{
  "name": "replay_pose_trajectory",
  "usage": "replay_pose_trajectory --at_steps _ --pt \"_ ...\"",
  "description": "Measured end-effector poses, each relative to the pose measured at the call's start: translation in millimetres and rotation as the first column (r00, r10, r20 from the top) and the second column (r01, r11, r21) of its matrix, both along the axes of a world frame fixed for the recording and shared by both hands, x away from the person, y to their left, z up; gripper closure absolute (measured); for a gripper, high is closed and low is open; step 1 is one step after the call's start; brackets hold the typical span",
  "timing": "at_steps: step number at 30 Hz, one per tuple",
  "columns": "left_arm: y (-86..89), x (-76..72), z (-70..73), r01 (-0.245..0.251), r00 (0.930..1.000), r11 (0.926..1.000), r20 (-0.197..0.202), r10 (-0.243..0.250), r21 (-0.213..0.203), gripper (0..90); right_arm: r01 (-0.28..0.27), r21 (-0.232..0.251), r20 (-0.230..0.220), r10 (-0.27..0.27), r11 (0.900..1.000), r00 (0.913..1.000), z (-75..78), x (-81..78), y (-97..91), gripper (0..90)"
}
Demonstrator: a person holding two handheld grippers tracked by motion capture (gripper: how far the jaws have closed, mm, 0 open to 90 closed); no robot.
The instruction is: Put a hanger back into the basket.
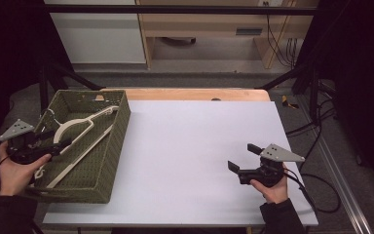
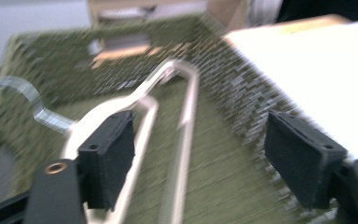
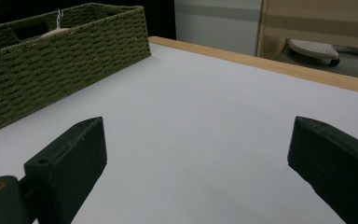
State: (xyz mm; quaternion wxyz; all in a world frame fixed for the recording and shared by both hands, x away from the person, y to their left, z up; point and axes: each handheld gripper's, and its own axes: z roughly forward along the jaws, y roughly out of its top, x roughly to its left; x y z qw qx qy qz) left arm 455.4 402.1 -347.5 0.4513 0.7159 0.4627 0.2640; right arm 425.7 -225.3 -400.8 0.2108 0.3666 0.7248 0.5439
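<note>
A green woven basket [image 1: 121, 127] stands on the left part of the white table [image 1: 195, 146]. Cream plastic hangers [image 1: 78, 125] lie inside it, one with a metal hook [image 2: 24, 91]. My left gripper [image 1: 61, 139] hovers over the basket's left side with its jaws open. In the left gripper view the blurred hangers [image 2: 187, 100] lie below and between the jaws of that gripper [image 2: 200, 140], and the pads press on nothing. My right gripper [image 1: 242, 157] rests low over the table's right side, open and empty. Bare table shows between the jaws of the right gripper [image 3: 196, 140].
The basket [image 3: 65, 60] sits far off to the left in the right gripper view. A wooden table edge [image 1: 195, 93] runs along the back. Cables [image 1: 316, 195] trail off the table's right side. Dark frame bars stand at both back corners.
</note>
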Motion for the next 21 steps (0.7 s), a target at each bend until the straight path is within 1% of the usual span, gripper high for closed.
replay_pose_trajectory --at_steps 2,4,6,7,8,9,12,14,15,16,17,19,20,21 --pt "-13.2 -6.1 6.3 0.042 0.9987 0.9986 0.029 -0.041 -0.03 21.3 -0.002 0.007 0.003 0.002 1.0 1.0 1.1 -0.7 -1.2 4.7" --pt "-28.5 -12.1 10.3 0.086 0.9952 0.995 0.052 -0.083 -0.052 18.9 -0.001 0.01 0.009 0.001 0.9999 1.0 2.2 -1.1 -2.5 4.4" --pt "-39.9 -15.7 11.6 0.114 0.9918 0.9915 0.064 -0.11 -0.062 16.6 -0.005 0.012 0.015 0.004 0.9999 0.9999 3.1 -1.8 -3.9 4.1" --pt "-47.2 -17.9 11.9 0.134 0.989 0.9882 0.073 -0.129 -0.075 15.8 -0.003 0.015 0.016 0.002 0.9999 0.9999 3.3 -1.8 -4.0 3.9" --pt "-47.2 -17.9 11.9 0.134 0.989 0.9882 0.073 -0.129 -0.075 15.2 -0.003 0.015 0.016 0.002 0.9999 0.9999 3.3 -1.8 -4.0 3.9" --pt "-54.5 -19.7 11.8 0.155 0.9858 0.984 0.079 -0.148 -0.088 15.2 -0.003 0.019 0.014 0.003 0.9998 0.9999 3.8 -2.3 -4.6 3.7" --pt "-74.0 -24.2 10.2 0.199 0.9774 0.9758 0.093 -0.19 -0.092 12.8 -0.002 0.023 0.021 0.002 0.9997 0.9998 4.9 -3.0 -6.6 3.4" --pt "-86.7 -27.5 7.7 0.229 0.9705 0.9677 0.103 -0.218 -0.106 12.3 -0.004 0.023 0.025 0.003 0.9997 0.9997 5.1 -3.4 -7.6 3.3" --pt "-86.7 -27.5 7.7 0.229 0.9705 0.9677 0.103 -0.218 -0.106 12.2 -0.002 0.028 0.026 0.001 0.9996 0.9997 5.4 -3.7 -7.6 3.2" --pt "-97.1 -29.8 5.0 0.252 0.9648 0.9606 0.109 -0.239 -0.118 12.3 -0.004 0.028 0.026 0.003 0.9996 0.9997 5.6 -4.0 -8.2 3.2" --pt "-102.7 -30.7 3.4 0.268 0.9606 0.9566 0.109 -0.256 -0.115 12.2 -0.004 0.028 0.027 0.003 0.9996 0.9996 5.7 -4.1 -8.5 3.1" --pt "-112.9 -31.8 0.1 0.289 0.9536 0.9518 0.12 -0.276 -0.103 12.5 -0.004 0.031 0.035 0.003 0.9995 0.9994 5.8 -4.5 -9.5 3.1" --pt "-117.2 -32.0 -1.7 0.296 0.9508 0.9498 0.125 -0.284 -0.1 12.5 -0.002 0.035 0.03 0.001 0.9994 0.9995 6.2 -5.0 -9.7 3.0" --pt "-117.2 -32.0 -1.7 0.296 0.9508 0.9498 0.125 -0.284 -0.1 12.6 0.0 0.037 0.032 -0.001 0.9993 0.9995 6.3 -5.3 -10.2 3.0"
